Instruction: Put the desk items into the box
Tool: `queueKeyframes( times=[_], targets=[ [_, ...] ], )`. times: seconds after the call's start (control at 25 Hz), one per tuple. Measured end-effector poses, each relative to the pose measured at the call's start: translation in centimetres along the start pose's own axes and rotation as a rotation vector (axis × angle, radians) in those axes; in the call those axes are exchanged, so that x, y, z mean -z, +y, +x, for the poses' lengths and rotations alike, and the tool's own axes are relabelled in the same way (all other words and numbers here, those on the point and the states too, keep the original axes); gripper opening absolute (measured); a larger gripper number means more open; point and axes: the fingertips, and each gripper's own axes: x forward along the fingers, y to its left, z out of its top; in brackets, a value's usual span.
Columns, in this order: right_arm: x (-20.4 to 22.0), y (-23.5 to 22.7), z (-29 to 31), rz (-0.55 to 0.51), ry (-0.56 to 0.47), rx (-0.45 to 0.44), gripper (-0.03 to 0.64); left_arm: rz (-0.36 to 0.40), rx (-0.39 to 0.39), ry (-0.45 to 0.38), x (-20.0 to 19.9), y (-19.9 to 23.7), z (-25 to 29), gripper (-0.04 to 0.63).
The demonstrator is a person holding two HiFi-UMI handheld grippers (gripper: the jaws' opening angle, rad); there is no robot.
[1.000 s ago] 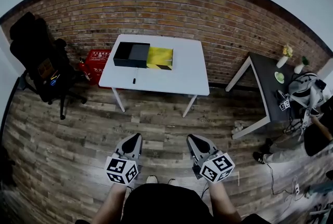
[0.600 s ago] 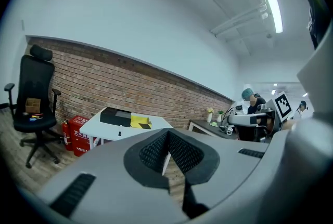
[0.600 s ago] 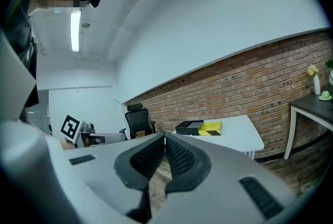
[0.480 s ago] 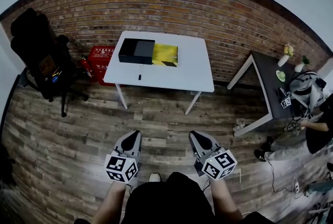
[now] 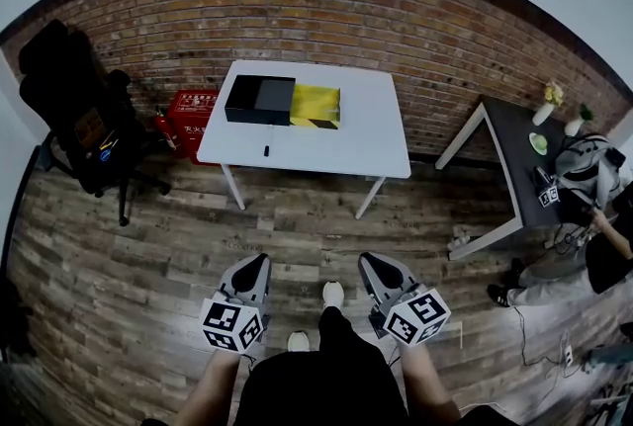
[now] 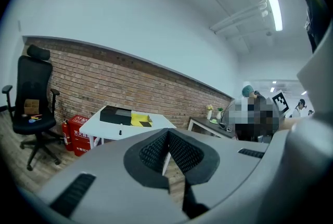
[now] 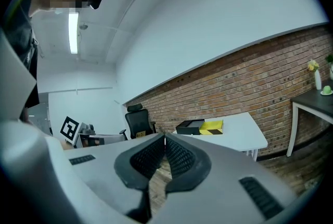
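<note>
A white table [image 5: 356, 142] stands against the brick wall, well ahead of me. On it lie a black box [image 5: 259, 100], a yellow box with black stripes [image 5: 316, 106] touching its right side, and a small dark item [image 5: 266, 151] near the front edge. My left gripper [image 5: 255, 266] and right gripper [image 5: 372, 264] hang low over the wooden floor, far from the table. Both are shut with nothing between their jaws. The black box [image 6: 115, 115] also shows in the left gripper view, and the yellow box [image 7: 212, 126] in the right gripper view.
A black office chair [image 5: 74, 108] stands left of the table, with a red crate [image 5: 188, 118] beside it. A dark side table [image 5: 514, 162] with small vases is at the right, and a person [image 5: 593, 246] sits there. Cables lie on the floor at the right.
The view has shifted slightly toward the table. One of my feet now shows stepping forward between the grippers. Both grippers stay shut.
</note>
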Motion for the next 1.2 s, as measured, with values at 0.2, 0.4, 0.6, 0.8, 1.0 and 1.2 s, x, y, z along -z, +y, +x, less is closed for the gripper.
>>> queueKeyframes(
  times=[0.2,0.4,0.6,0.8,1.0,1.2],
  targets=[
    [-0.1,-2.4,1.9,0.010,0.010,-0.007,0.021,-0.016,-0.013,0.007,0.0,0.9,2.3,0.013],
    [-0.5,-5.7,4.6,0.014,0.030,-0.012,0.021,-0.019,-0.027,0.021,-0.6,2.1,6.0,0.013],
    [-2.0,-9.7,7.6,0.016,0.045,-0.033,0.021,-0.016,-0.033,0.026,-2.3,2.8,10.8,0.012],
    [-4.2,-13.1,10.9,0.000,0.052,-0.079,0.021,-0.026,-0.061,0.029,-4.0,3.6,14.8,0.014],
    [-5.1,-16.5,13.2,-0.008,0.066,-0.106,0.021,-0.033,-0.083,0.033,-4.8,3.8,18.4,0.013],
    [-5.1,-19.8,15.0,-0.002,0.085,-0.114,0.021,-0.041,-0.108,0.029,-5.2,4.1,21.6,0.014]
  ],
)
